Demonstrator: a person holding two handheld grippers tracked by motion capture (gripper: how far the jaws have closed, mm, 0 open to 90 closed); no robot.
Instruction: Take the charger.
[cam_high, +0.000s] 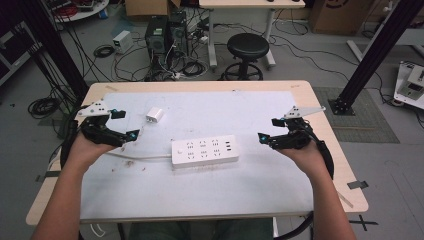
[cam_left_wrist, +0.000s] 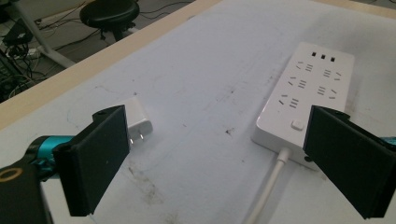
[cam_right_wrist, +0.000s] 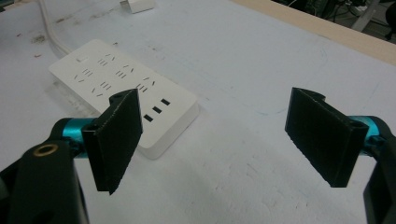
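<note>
A white power strip lies in the middle of the white mat, its cord running left; it also appears in the left gripper view and the right gripper view. A small white plug adapter rests on the mat, left of the strip and farther back. My left gripper hovers left of the strip, jaws open and empty. Right of the strip, my right gripper is held open with nothing between its jaws.
The mat covers a wooden table. Beyond the far edge stand a black stool, computer towers and loose cables on the floor. A black frame post rises at the right.
</note>
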